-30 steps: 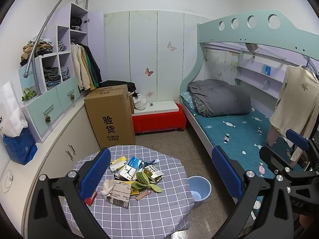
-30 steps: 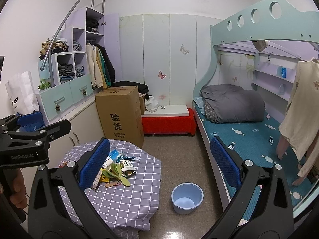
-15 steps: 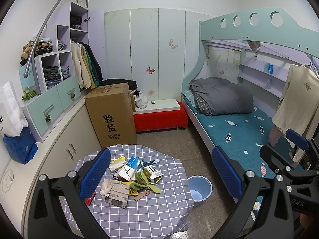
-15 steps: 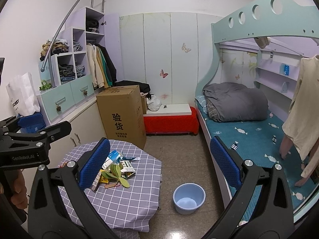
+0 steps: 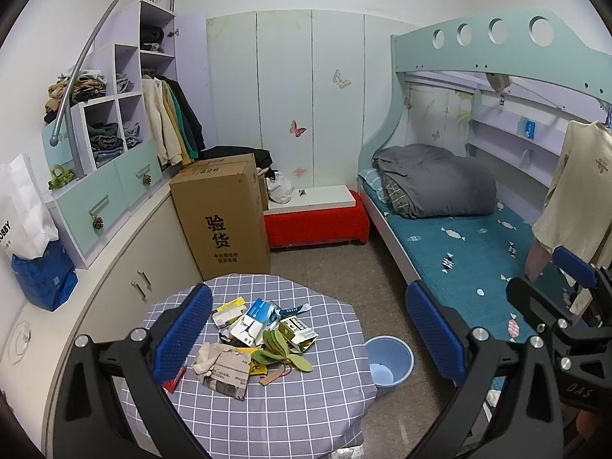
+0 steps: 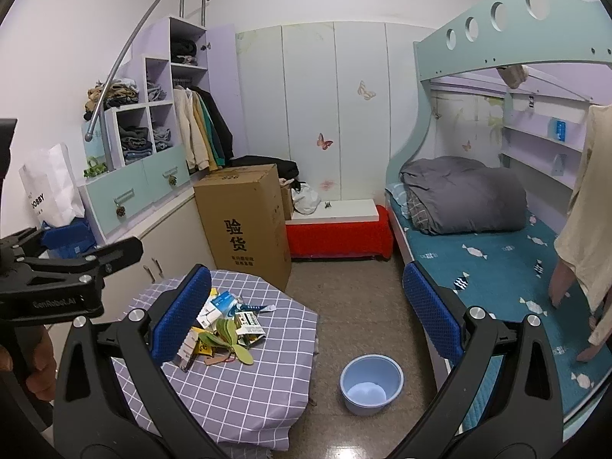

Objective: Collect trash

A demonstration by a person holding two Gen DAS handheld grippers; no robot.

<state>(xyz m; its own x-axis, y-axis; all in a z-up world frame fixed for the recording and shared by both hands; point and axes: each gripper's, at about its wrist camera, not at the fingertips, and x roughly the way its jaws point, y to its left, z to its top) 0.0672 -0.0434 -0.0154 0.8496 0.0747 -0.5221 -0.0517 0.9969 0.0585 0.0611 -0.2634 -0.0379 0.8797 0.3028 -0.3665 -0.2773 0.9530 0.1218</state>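
A heap of trash [image 5: 254, 338] lies on the round table with a grey checked cloth [image 5: 290, 417]: crumpled cartons, a torn paper bag, green leaves. The same trash [image 6: 225, 329] shows in the right wrist view. A light blue bin [image 5: 388, 359] stands on the floor to the right of the table, and that bin [image 6: 371, 384] looks empty. My left gripper [image 5: 310, 332] is open, held high above the table, nothing between its fingers. My right gripper [image 6: 306, 313] is also open and empty, well back from the table. The left gripper's body [image 6: 57, 275] appears at the left edge there.
A tall cardboard box [image 5: 223, 218] stands behind the table beside a red bench [image 5: 315, 223]. Cabinets and shelves with clothes [image 5: 111, 191] run along the left wall. A bunk bed [image 5: 470, 237] fills the right side. Bare floor [image 6: 344, 290] lies between table and bed.
Both views have shifted slightly: the table and trash sit a little higher and smaller in the frame. Both grippers stay open and hold nothing.
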